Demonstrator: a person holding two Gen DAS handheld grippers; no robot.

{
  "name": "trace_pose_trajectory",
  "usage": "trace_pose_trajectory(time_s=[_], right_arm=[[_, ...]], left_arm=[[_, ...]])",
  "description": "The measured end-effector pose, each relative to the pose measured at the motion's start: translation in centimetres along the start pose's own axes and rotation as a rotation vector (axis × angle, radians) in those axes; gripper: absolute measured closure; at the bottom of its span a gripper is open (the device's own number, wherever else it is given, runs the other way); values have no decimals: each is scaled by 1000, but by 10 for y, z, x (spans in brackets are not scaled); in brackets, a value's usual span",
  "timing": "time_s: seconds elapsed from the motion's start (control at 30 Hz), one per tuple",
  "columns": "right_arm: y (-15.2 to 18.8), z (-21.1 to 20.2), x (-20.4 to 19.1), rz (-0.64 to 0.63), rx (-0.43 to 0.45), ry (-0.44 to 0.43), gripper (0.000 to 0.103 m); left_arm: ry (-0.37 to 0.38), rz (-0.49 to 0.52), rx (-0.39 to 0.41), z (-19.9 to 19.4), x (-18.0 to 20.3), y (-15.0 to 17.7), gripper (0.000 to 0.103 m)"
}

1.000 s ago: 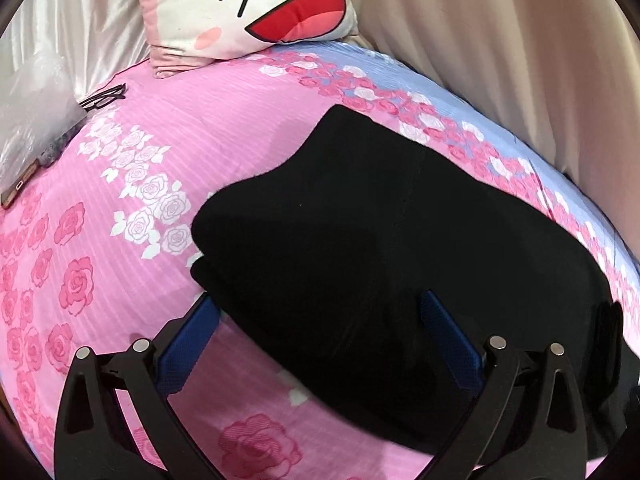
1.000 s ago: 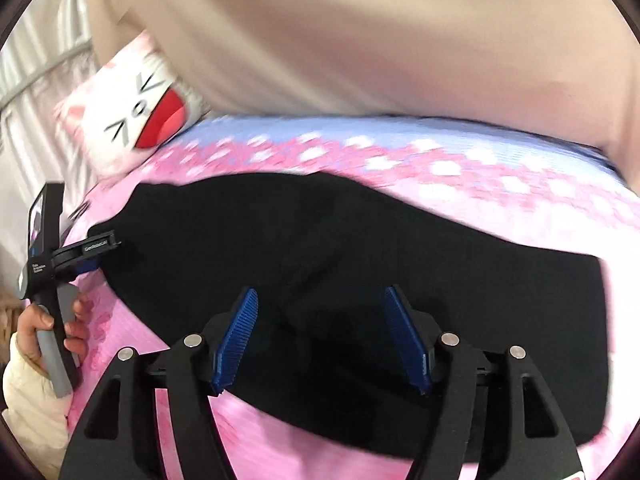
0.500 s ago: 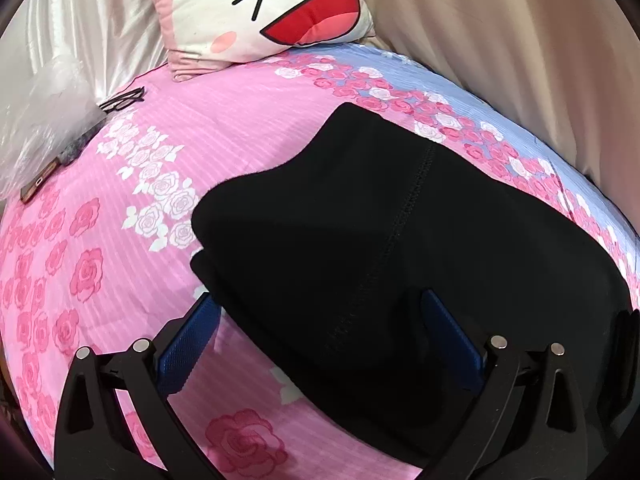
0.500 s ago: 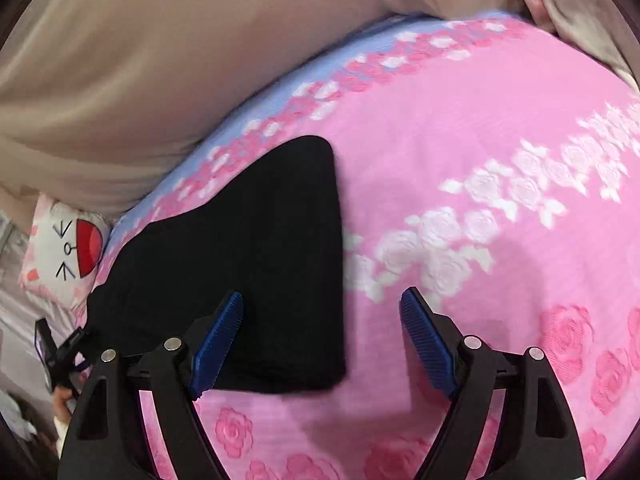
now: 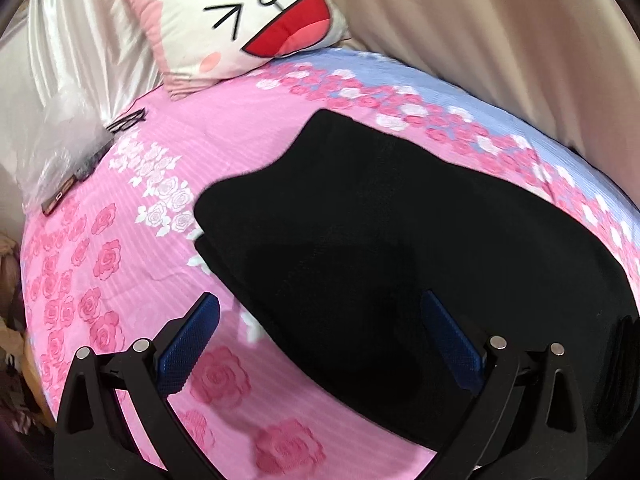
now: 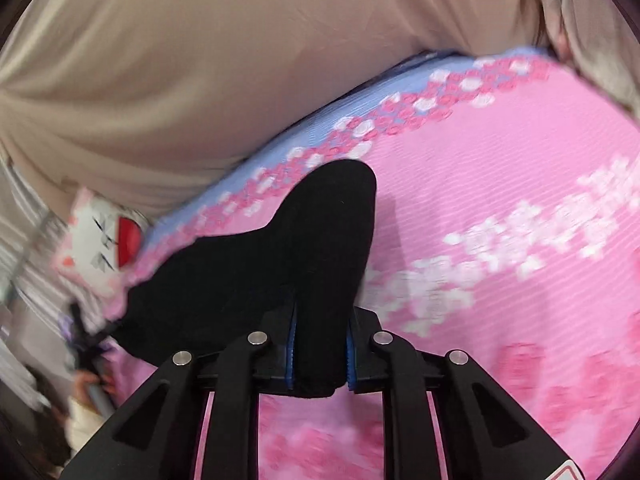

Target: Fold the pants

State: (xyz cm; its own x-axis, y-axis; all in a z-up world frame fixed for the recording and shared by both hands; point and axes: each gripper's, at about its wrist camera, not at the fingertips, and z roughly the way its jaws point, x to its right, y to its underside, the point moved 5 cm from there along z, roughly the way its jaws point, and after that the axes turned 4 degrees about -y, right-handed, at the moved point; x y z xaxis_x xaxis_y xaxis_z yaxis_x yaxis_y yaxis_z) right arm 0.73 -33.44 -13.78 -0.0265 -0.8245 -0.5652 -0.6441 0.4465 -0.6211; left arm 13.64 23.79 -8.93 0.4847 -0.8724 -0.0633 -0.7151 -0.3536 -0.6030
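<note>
Black pants (image 5: 400, 240) lie folded lengthwise on the pink rose bedsheet (image 5: 120, 248). My left gripper (image 5: 320, 300) hovers open over their near edge at the wide end, blue pads spread, one over the sheet and one over the cloth. In the right wrist view the pants (image 6: 280, 248) run away to the left. My right gripper (image 6: 320, 320) is closing its jaws on the narrow leg end, and both blue pads press the black cloth between them. The left gripper (image 6: 80, 332) and the hand holding it show blurred at the far left.
A cat-face pillow (image 5: 248, 20) leans at the head of the bed. Beige curtain (image 5: 500, 40) runs along the far side. Glasses (image 5: 128, 122), a clear plastic bag (image 5: 60, 140) and a small flat device (image 5: 60, 196) lie at the left edge.
My right gripper swung from the pants' middle to their leg end, then went from wide open to shut on the cloth. The left gripper drew back a little and stays open.
</note>
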Motion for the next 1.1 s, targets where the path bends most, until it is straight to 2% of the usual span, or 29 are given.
trace_pose_trajectory(time_s=[0.13,0.23,0.3,0.37,0.43,0.5,0.53,0.57,0.6,0.73,0.87,0.9,0.93,0.97,1.0,1.03,1.07,1.1], right_arm=[[3,-18,31,21,6,50,88],[-2,-46,65,43,54,151,88],[0,-55,83,27,30,193,87],[7,-56,98,-11,-6,337,77],[10,-72,88,-55,61,477,73],[9,-87,56,-114,152,439,71],[10,-86,26,-170,174,362,59],[12,-80,6,-216,157,309,41],[16,-66,-17,-274,121,254,38],[46,14,-92,-467,-48,114,39],[58,79,-115,-572,-124,168,39],[57,88,-112,-555,-141,178,41],[55,89,-111,-537,-138,173,52],[51,88,-112,-511,-133,159,72],[45,87,-116,-486,-133,160,79],[41,85,-119,-475,-128,155,81],[38,86,-132,-472,-119,126,88],[38,90,-138,-474,-128,108,89]], left_arm=[[24,22,-10,-10,8,8,5],[58,43,-28,-16,14,15,5],[69,60,-20,-21,17,18,5],[89,67,-15,-24,20,23,5],[109,86,-25,-24,28,30,5],[112,100,-34,-23,35,35,5],[115,103,-37,-22,38,36,5],[126,104,-43,-22,43,38,5],[128,108,-43,-22,46,39,5],[95,129,-14,-25,51,39,5],[138,100,-35,-26,39,37,5],[141,96,-35,-26,36,36,5],[135,91,-32,-26,31,35,5],[131,86,-28,-24,27,33,5],[130,83,-29,-22,24,32,5],[127,76,-33,-18,22,31,5],[127,70,-38,-14,20,30,5],[136,61,-49,-9,20,29,5]])
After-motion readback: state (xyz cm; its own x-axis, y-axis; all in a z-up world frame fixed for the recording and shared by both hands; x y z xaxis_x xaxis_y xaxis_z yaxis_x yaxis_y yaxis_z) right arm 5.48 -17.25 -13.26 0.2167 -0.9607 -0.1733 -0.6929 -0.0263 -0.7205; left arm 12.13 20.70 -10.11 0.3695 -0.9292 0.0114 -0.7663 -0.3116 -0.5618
